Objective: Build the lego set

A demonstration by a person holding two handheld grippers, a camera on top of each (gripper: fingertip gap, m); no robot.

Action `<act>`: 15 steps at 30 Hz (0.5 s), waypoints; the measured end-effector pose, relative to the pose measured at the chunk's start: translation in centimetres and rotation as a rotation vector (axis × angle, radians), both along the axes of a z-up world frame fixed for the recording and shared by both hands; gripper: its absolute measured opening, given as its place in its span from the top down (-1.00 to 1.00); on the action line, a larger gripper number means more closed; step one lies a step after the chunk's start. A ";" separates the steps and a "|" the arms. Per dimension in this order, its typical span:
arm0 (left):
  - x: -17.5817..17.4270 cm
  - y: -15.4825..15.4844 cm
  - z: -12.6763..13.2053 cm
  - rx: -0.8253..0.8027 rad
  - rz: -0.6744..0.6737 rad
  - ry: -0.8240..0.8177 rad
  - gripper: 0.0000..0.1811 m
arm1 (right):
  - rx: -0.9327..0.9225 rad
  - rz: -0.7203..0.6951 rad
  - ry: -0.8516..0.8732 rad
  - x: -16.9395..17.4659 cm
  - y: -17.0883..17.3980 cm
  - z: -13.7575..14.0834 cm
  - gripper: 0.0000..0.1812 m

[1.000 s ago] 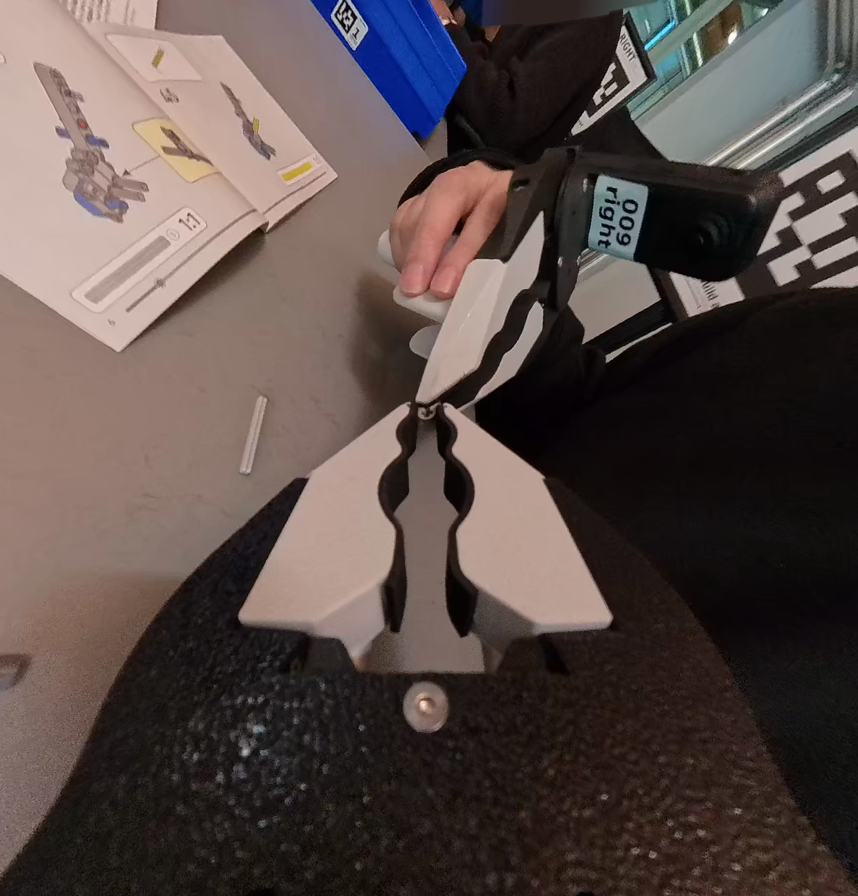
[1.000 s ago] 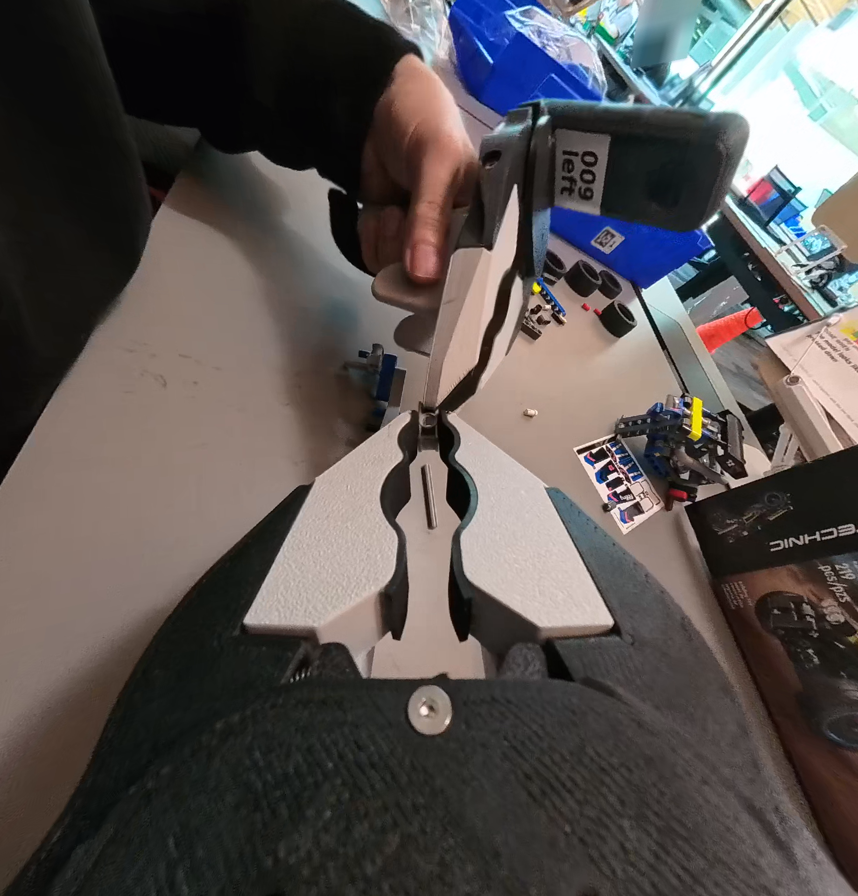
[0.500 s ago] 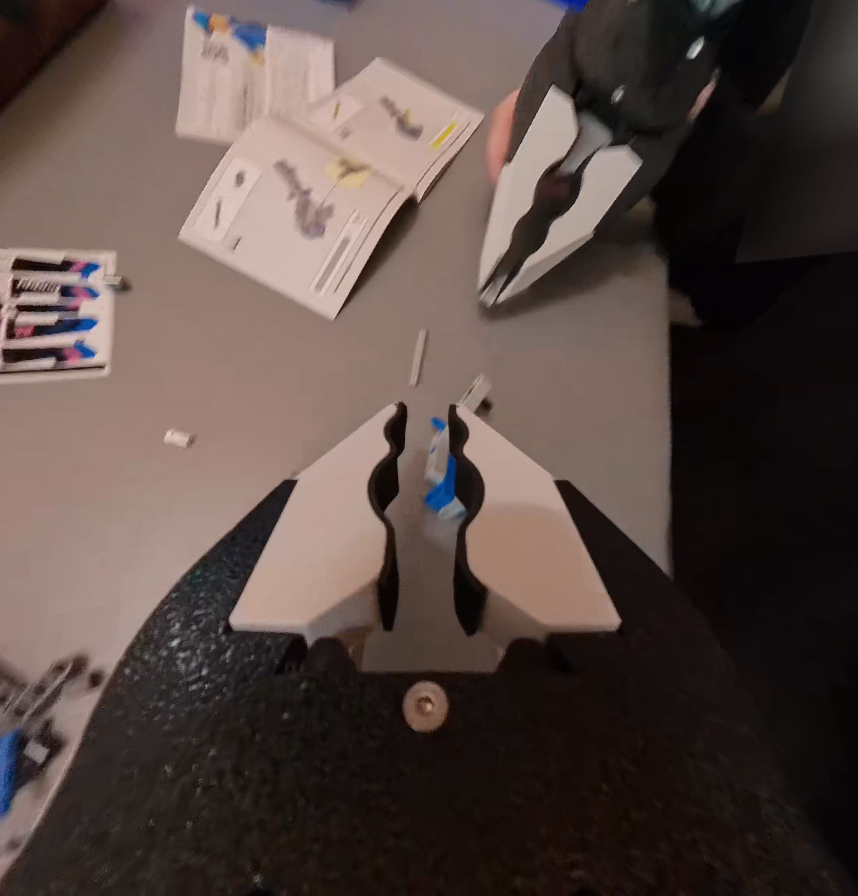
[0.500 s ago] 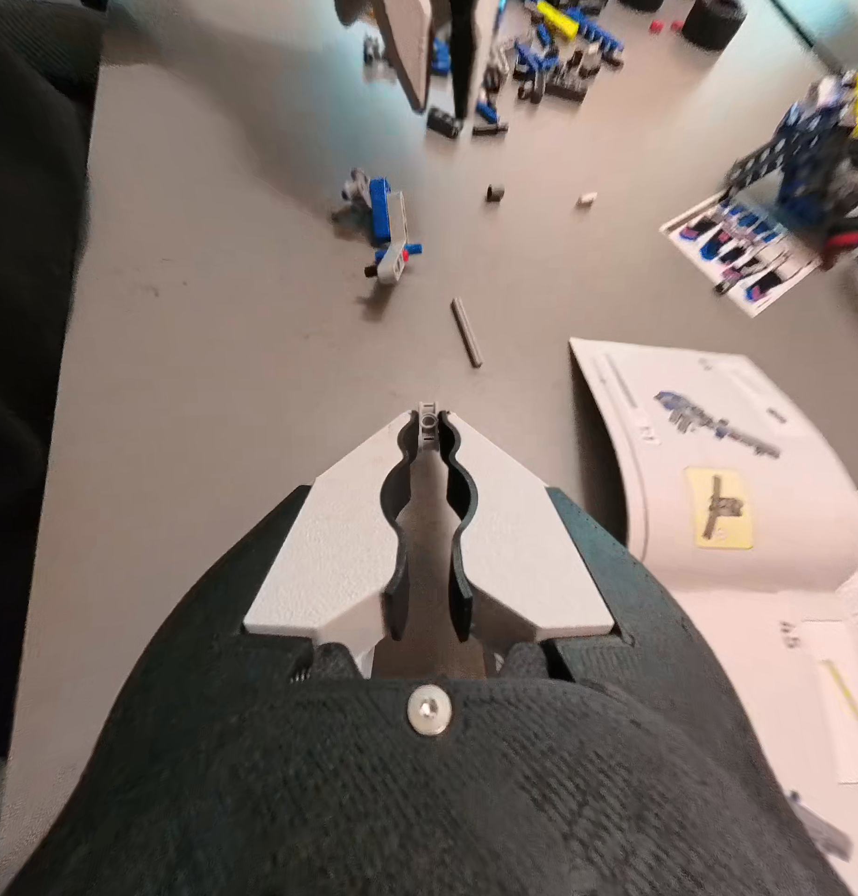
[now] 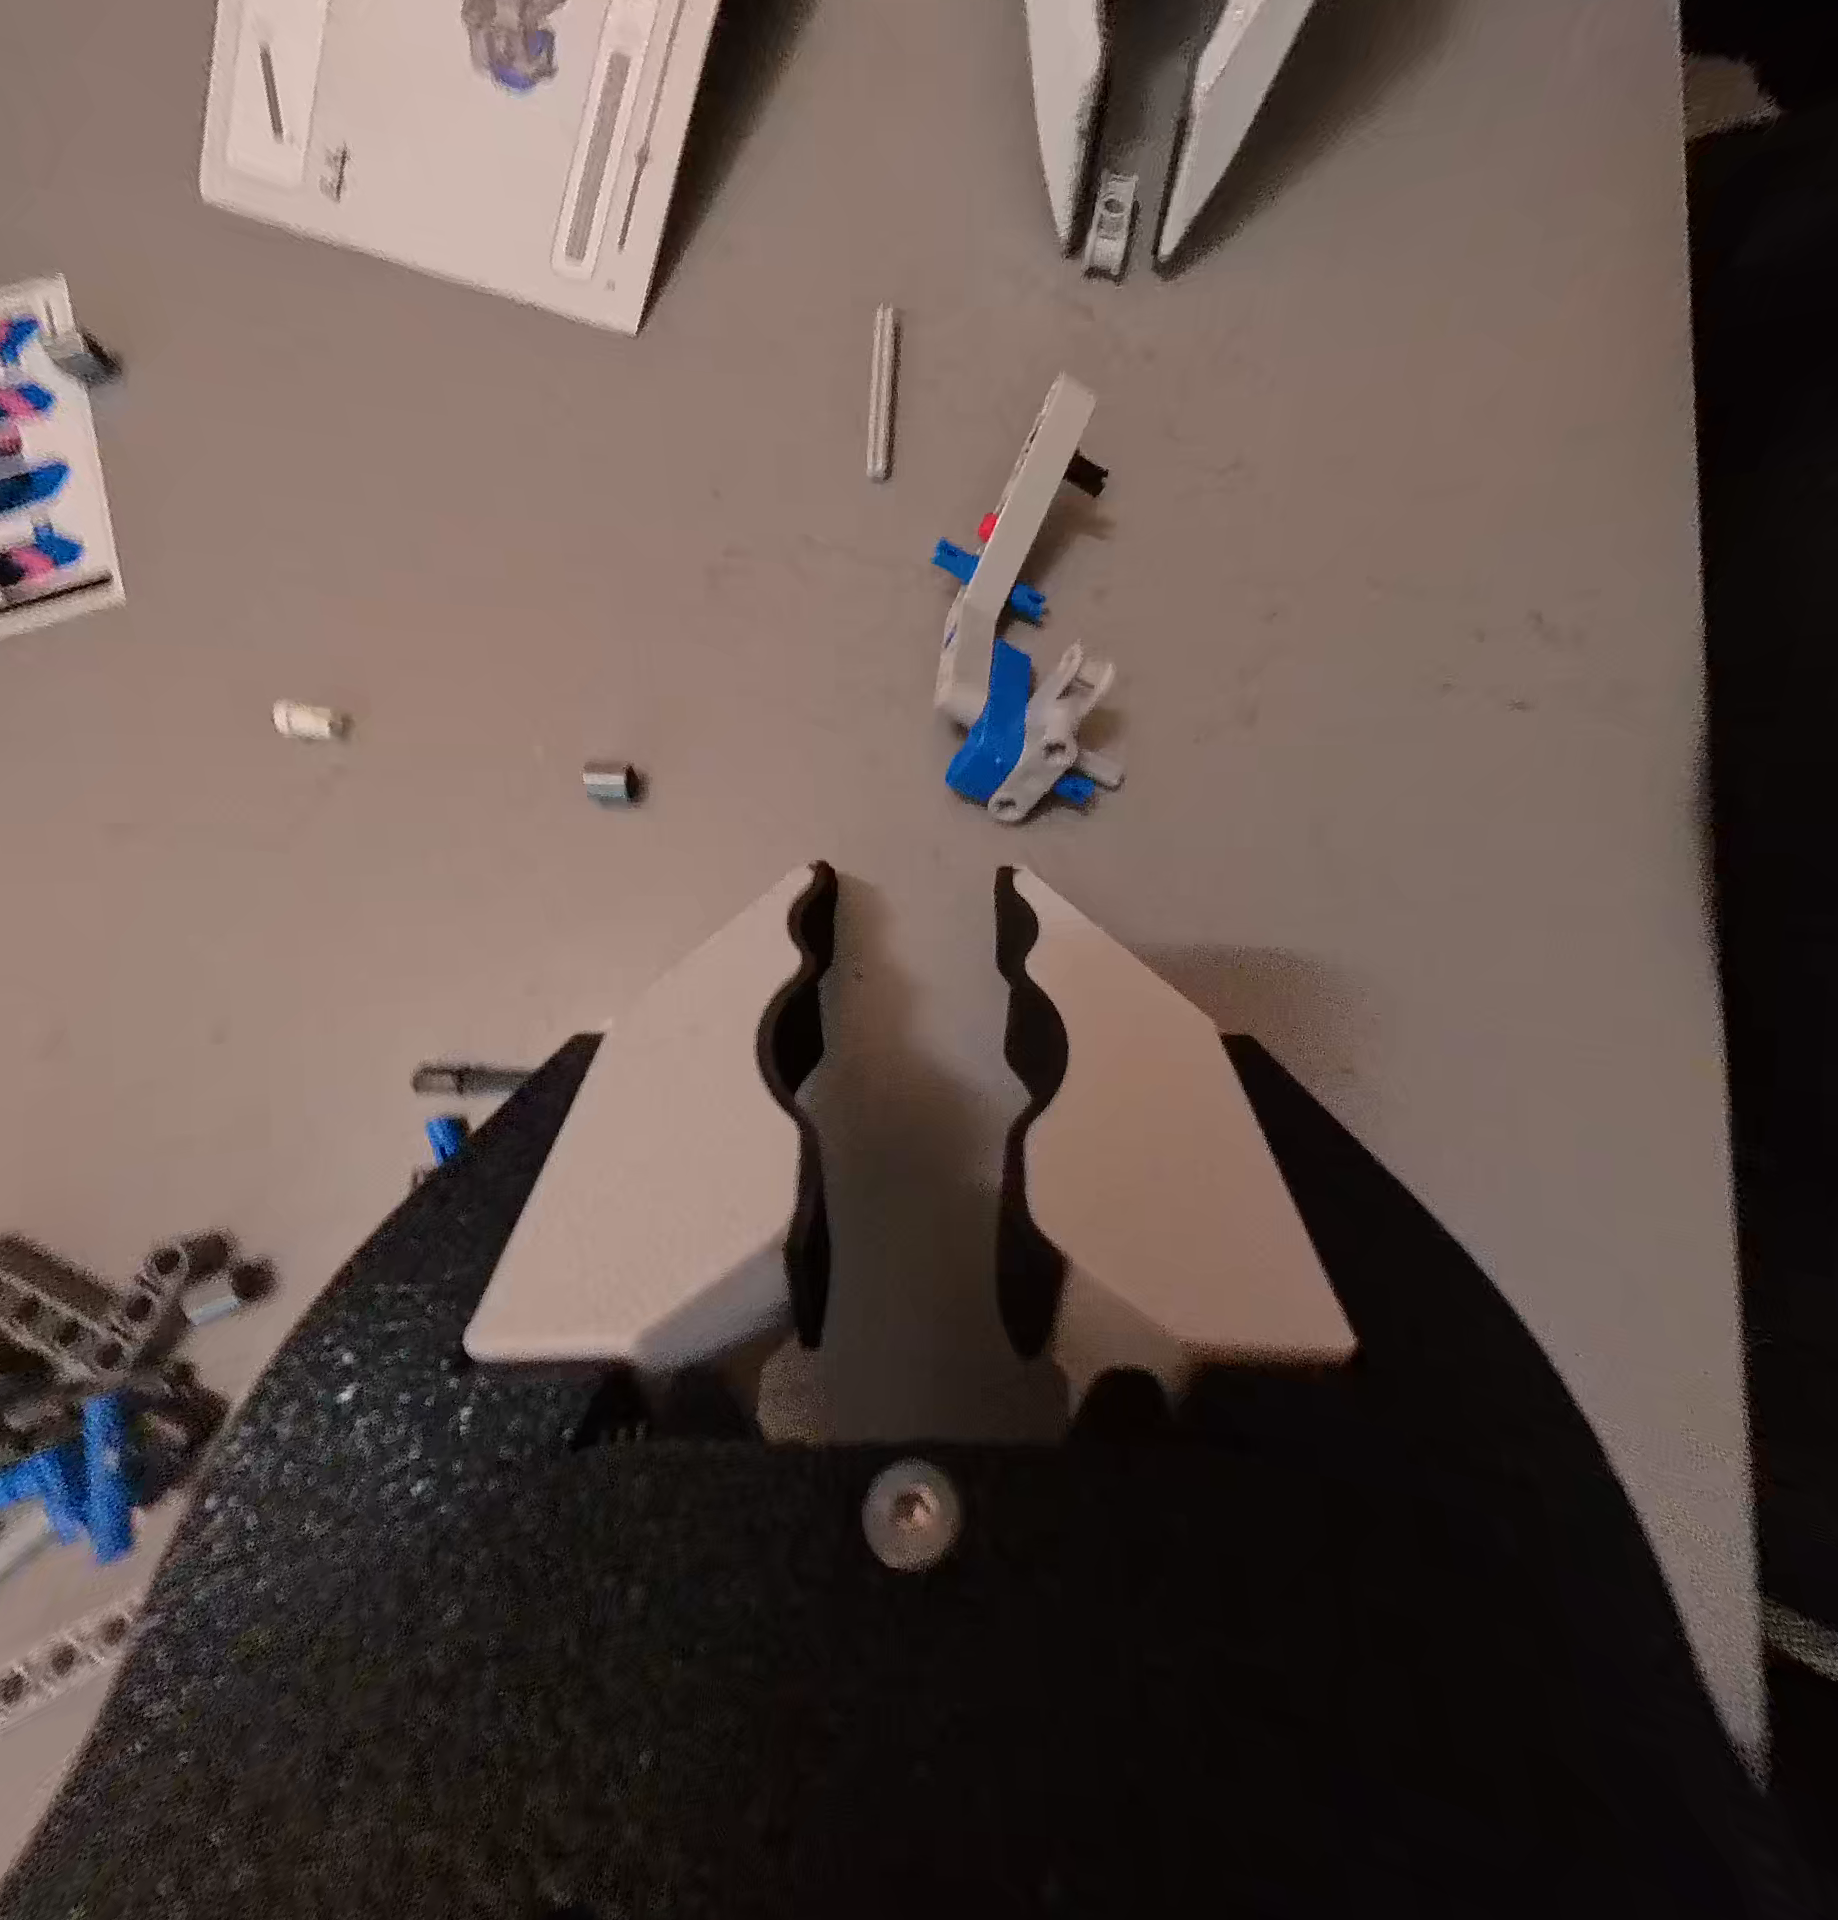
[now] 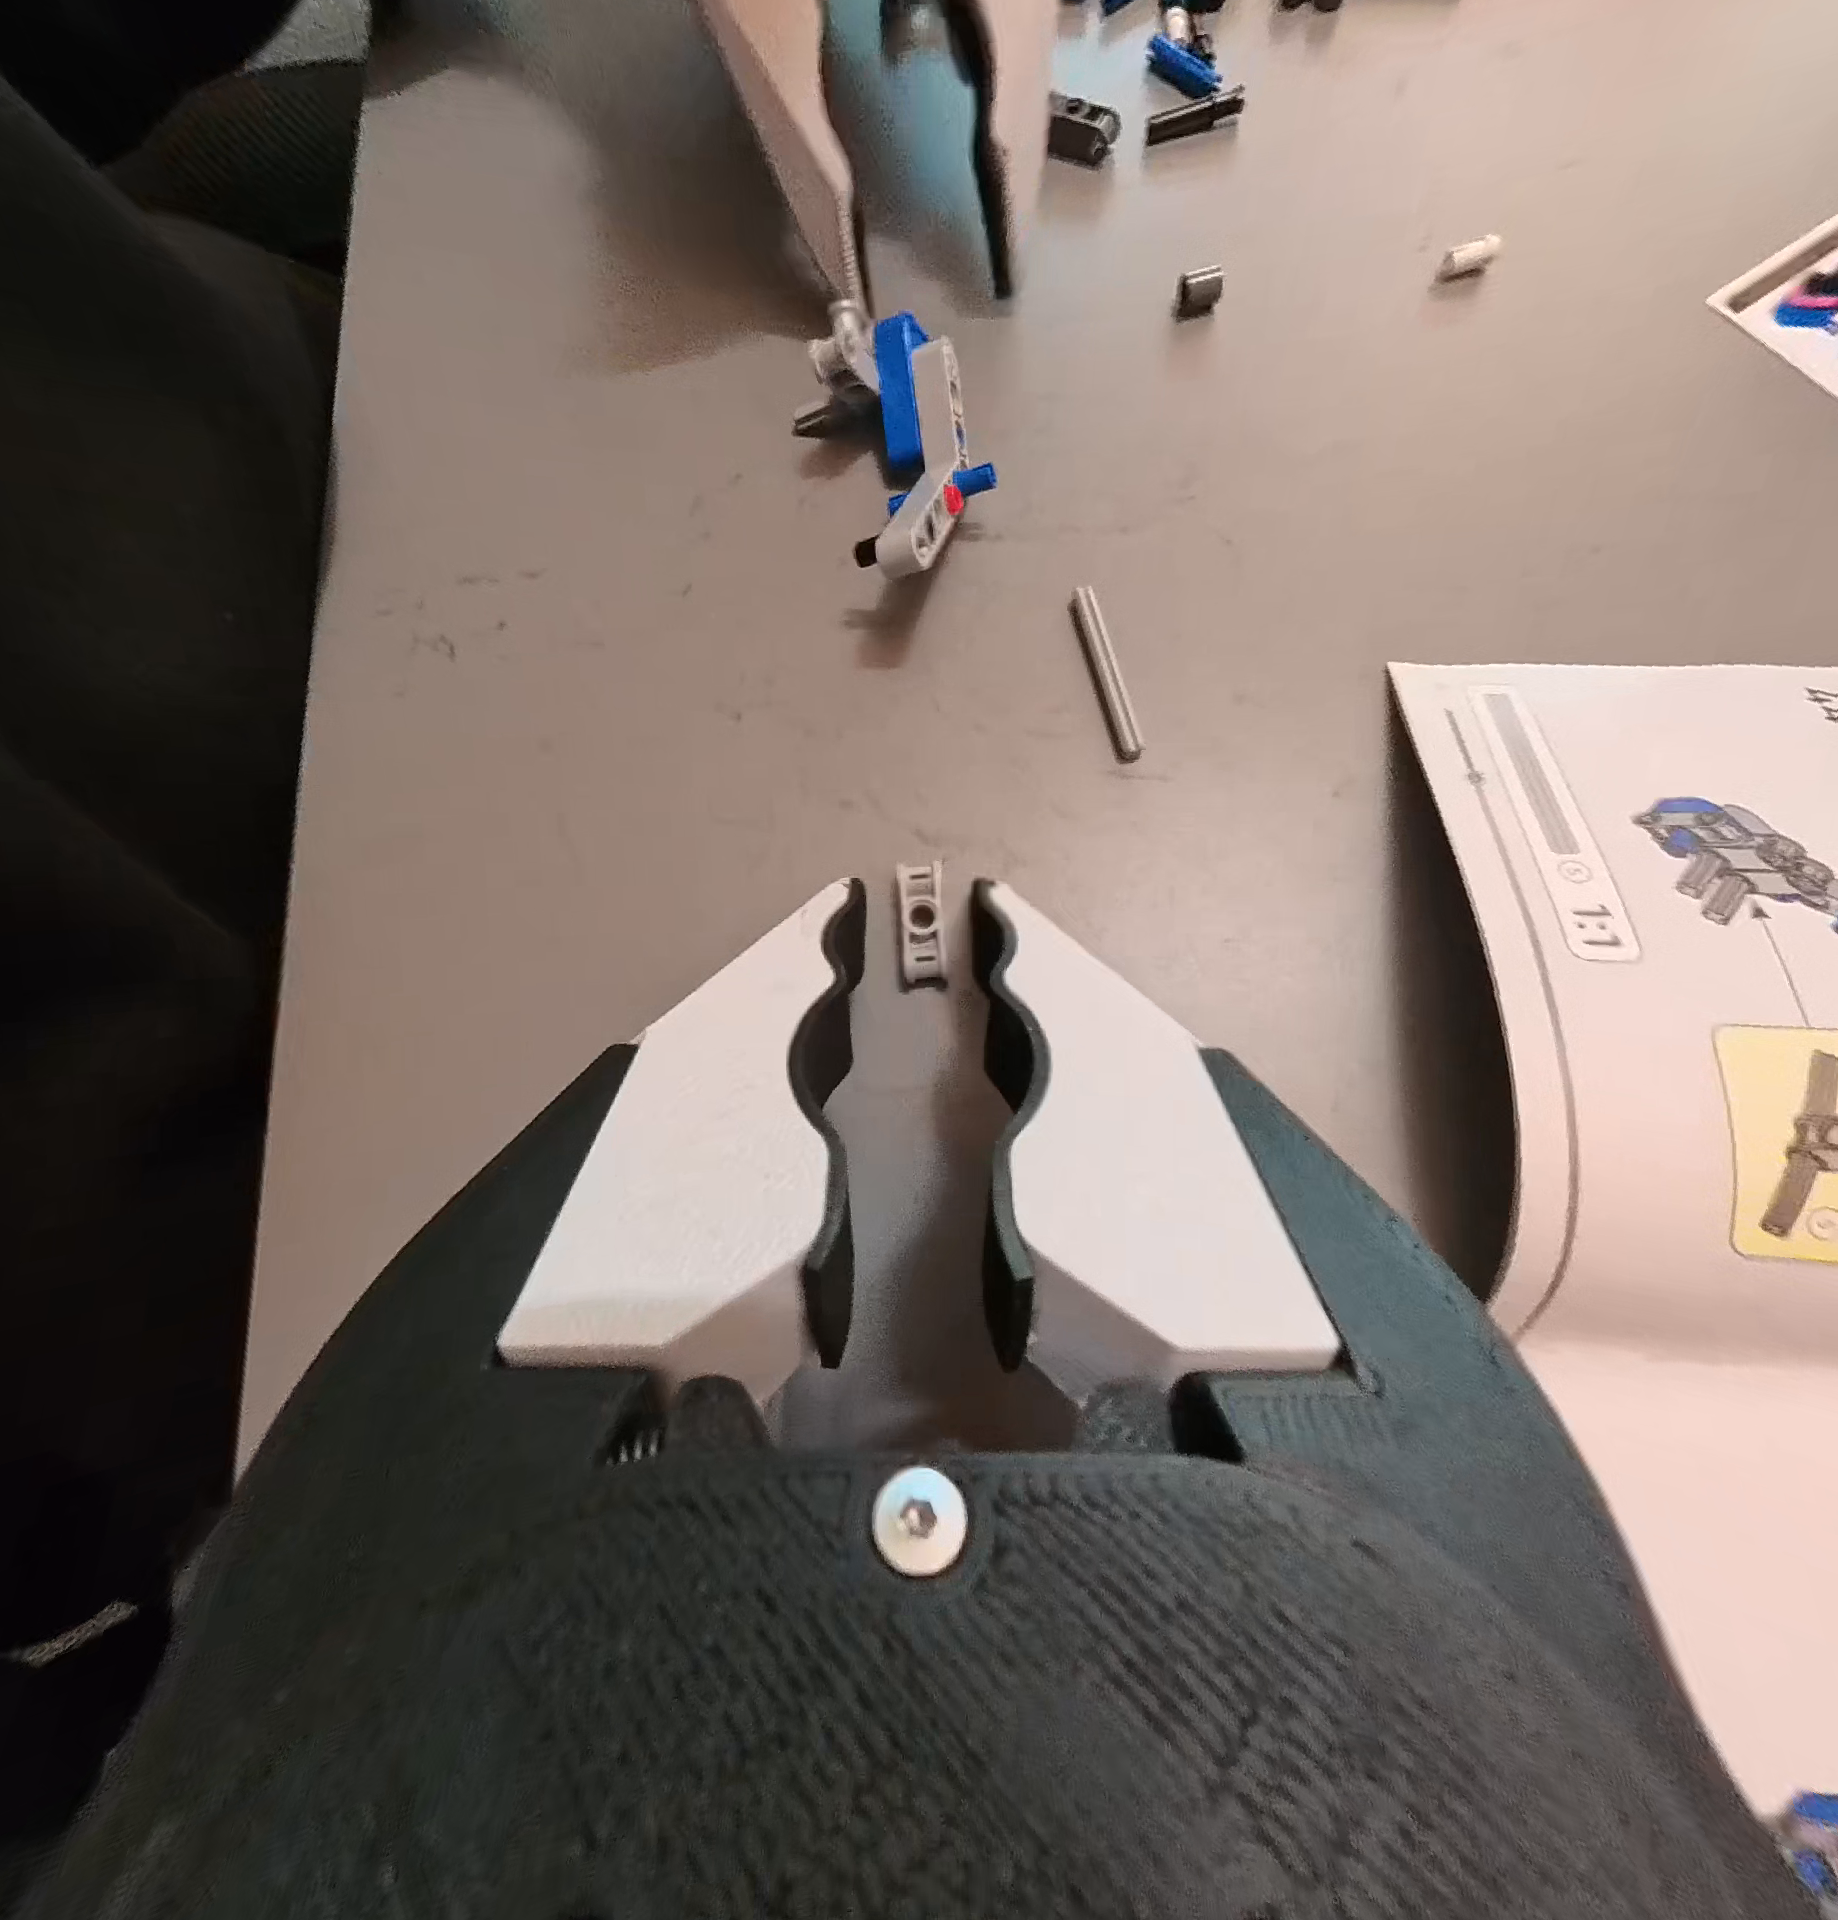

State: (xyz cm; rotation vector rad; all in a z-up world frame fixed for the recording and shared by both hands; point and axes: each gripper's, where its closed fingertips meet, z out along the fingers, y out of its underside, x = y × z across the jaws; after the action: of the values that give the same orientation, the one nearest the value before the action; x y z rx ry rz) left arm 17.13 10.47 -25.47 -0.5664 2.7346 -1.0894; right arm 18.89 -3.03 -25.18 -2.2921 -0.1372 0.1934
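My left gripper is open and empty, low over the grey table. A small white, blue and grey lego sub-assembly lies just beyond its tips. My right gripper is open. A small light grey connector lies between its tips with a gap on each side. A grey axle lies loose ahead of the right gripper. The right wrist view also shows the sub-assembly and the left gripper. The left wrist view shows the right gripper, the connector and the axle.
An open instruction booklet lies to the right of my right gripper. A sticker sheet, a small white piece and a grey bush lie to the left. A pile of dark and blue parts sits at lower left. The tips of one gripper are about 15 cm away from the tips of the other. The grey axle is closer to my right gripper, around 5 cm from its tips; the left tips are 11 cm off. It is also in sight in the left wrist view.
Both grippers have come down from tip-to-tip in the air to the table. The right gripper, shut on the grey connector before, has opened. The left gripper has opened wider.
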 end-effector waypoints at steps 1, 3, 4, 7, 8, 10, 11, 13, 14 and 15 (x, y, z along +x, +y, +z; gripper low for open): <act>0.0 -0.3 0.0 0.014 -0.029 -0.028 0.69 | -0.006 -0.027 -0.012 0.3 0.0 0.0 0.71; 0.0 -0.9 0.0 0.040 -0.081 -0.063 0.70 | -0.040 -0.091 -0.020 0.6 -0.1 0.0 0.64; -0.1 -1.0 0.0 0.048 -0.103 -0.076 0.70 | -0.062 -0.122 -0.033 0.6 -0.3 0.0 0.59; 0.1 -1.0 0.1 0.068 -0.124 -0.116 0.72 | -0.107 -0.201 -0.077 0.6 -0.8 -0.2 0.56; 0.1 -1.0 0.0 0.066 -0.130 -0.119 0.73 | -0.118 -0.224 -0.077 0.4 -0.9 -0.2 0.56; 0.0 -1.3 0.0 0.040 -0.130 -0.101 0.75 | -0.135 -0.278 -0.074 0.3 -1.2 -0.2 0.56; -0.1 -1.5 0.0 0.023 -0.130 -0.088 0.74 | -0.143 -0.297 -0.066 0.2 -1.2 -0.2 0.54; -0.2 -1.9 0.0 0.001 -0.135 -0.086 0.74 | -0.162 -0.339 -0.063 0.1 -1.3 -0.2 0.55; -0.2 -2.1 0.0 -0.002 -0.136 -0.093 0.74 | -0.172 -0.358 -0.071 0.1 -1.4 -0.2 0.55; -0.3 -2.2 0.0 -0.002 -0.141 -0.095 0.77 | -0.178 -0.364 -0.079 0.1 -1.5 -0.2 0.55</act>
State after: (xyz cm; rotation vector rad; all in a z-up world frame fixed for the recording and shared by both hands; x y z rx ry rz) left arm 16.81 8.30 -25.51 -0.3171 2.7258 -1.1182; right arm 19.02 -4.55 -25.40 -2.4551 0.2668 -0.0765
